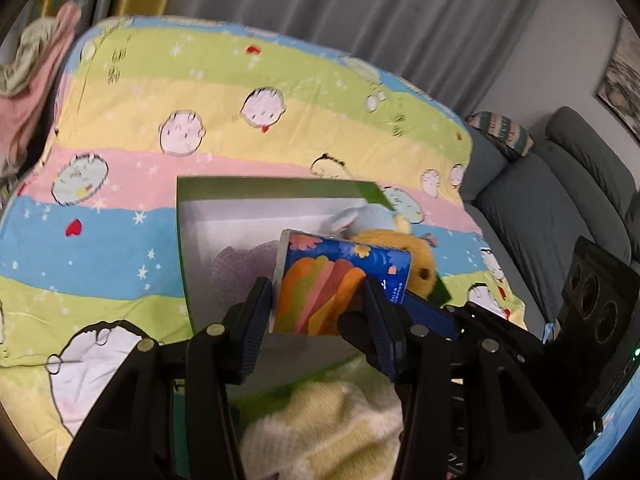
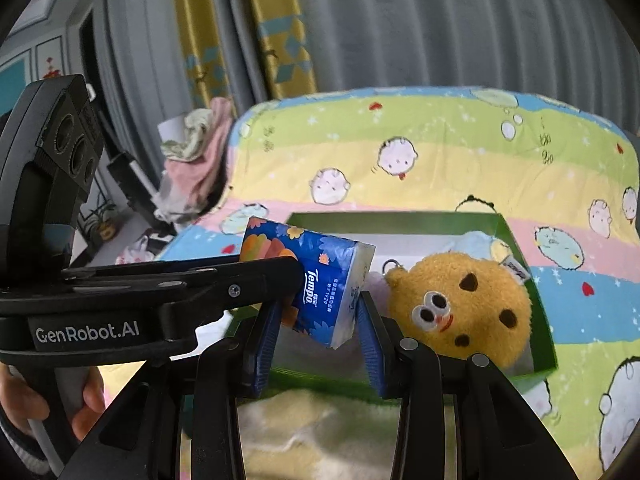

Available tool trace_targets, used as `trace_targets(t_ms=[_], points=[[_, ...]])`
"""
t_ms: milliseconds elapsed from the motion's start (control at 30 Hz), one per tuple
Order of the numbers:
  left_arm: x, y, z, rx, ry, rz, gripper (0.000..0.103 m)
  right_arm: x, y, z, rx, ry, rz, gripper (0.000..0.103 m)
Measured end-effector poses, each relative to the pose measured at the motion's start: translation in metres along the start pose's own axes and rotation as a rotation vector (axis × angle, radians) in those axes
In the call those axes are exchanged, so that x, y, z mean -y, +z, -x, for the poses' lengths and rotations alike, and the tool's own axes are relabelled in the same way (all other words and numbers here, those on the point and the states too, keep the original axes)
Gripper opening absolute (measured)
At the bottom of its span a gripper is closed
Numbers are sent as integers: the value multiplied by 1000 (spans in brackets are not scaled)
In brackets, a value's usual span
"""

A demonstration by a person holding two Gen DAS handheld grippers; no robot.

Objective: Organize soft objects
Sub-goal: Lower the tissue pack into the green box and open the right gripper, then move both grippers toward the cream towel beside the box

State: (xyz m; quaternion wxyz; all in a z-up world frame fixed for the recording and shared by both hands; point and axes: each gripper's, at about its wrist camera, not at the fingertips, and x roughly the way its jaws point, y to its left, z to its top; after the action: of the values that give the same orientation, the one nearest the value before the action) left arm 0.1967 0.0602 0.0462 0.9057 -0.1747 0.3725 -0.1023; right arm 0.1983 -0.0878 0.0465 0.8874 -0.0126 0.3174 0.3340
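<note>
While a blue tissue pack [image 1: 340, 284] printed with orange and pink flowers hangs tilted above an open green box [image 1: 184, 240], the left gripper [image 1: 316, 304] grips it, jaws pressed on both sides. The right gripper [image 2: 316, 334] meets the same pack [image 2: 316, 280] from below, its blue-padded jaws set around the lower end; whether they squeeze it cannot be told. Inside the white-lined box [image 2: 544, 300] lies an orange plush cookie [image 2: 460, 308] with googly eyes and a key ring, and a pale blue plush toy [image 1: 360, 218] sits at the far wall behind it. The box rests on a bed under a striped cartoon quilt [image 1: 120, 240]. A cream knitted cloth [image 1: 328, 432] lies just below the grippers.
</note>
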Motion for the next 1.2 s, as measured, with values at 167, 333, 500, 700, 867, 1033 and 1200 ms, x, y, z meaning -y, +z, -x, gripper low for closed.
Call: trace_targets(t_ms=[167,333,500,700,867,1033,1200], points=[[-12,0,-25,-60,28,51,50,7,-3,-33,-84,-33,-13,40],[-11,-2,-25,-59,51,47,86,4,-8,-37,-106,-65,-3,46],[-5,0,-6,-19,74,22,102,-2,-9,-23,-93,-108,12,62],[6,-6,29,38,107,-12,102,-9,-15,2,-76,-170,12,71],[11,-21,52,71,152,-19,102,-18,-24,32,-38,-200,-16,80],[14,-46,68,70,187,-44,102,-30,-36,55,-41,-250,-3,84],[13,-70,81,67,179,-47,102,-37,-45,75,-35,-277,-8,84]])
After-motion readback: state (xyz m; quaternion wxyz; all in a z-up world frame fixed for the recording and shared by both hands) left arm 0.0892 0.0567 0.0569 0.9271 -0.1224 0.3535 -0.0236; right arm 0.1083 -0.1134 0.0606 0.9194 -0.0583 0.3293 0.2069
